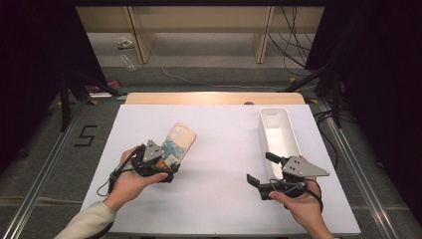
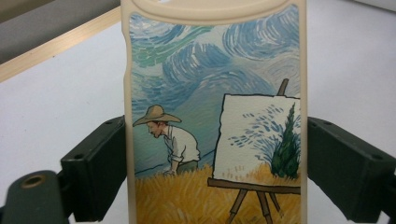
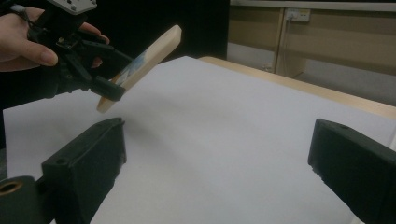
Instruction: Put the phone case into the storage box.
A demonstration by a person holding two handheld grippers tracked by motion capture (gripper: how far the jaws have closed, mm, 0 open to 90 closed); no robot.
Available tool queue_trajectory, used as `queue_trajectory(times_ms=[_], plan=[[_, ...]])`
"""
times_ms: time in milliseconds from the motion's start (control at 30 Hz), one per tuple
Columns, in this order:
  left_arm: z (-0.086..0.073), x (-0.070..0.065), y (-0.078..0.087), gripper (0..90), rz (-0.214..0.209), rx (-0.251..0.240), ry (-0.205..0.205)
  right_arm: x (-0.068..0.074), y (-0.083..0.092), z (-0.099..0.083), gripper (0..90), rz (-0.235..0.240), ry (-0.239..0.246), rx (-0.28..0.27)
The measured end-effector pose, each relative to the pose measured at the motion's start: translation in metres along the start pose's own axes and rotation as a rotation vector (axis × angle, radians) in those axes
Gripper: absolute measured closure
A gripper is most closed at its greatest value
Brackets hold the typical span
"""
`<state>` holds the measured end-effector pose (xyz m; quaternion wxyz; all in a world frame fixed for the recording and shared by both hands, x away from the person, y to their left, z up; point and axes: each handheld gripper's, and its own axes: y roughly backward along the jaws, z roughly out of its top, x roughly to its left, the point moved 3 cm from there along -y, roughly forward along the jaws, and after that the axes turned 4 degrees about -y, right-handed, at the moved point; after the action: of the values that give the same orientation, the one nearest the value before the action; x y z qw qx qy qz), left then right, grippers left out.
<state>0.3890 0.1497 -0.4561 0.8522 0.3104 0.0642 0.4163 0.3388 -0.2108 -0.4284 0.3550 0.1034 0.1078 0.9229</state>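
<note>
A cream phone case with a painted scene of a man in a straw hat at an easel is held up off the table, tilted upward. My left gripper is shut on its lower end, one jaw pressed on each long edge. The right gripper view shows the case from the side, clamped in the left gripper in a hand. My right gripper is open at the front right with nothing between its jaws, just beside the near end of a white bin.
The white table sheet stretches between the two grippers. A wooden edge runs along the back of the table. The long white bin looks empty inside. Wooden shelving and cables lie on the floor beyond.
</note>
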Motion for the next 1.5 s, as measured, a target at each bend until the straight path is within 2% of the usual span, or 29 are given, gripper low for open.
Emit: queue_trajectory(times_ms=[267, 1500], plan=[[0.002, -0.003, 0.001, 11.4, -0.011, -0.006, 0.005, 0.003, -0.005, 0.002, 5.2, 0.007, -0.003, -0.001], [0.011, -0.021, 0.0, 11.4, -0.033, -0.03, -0.044, 0.006, -0.025, 0.009, 5.6, 0.011, -0.015, 0.004]])
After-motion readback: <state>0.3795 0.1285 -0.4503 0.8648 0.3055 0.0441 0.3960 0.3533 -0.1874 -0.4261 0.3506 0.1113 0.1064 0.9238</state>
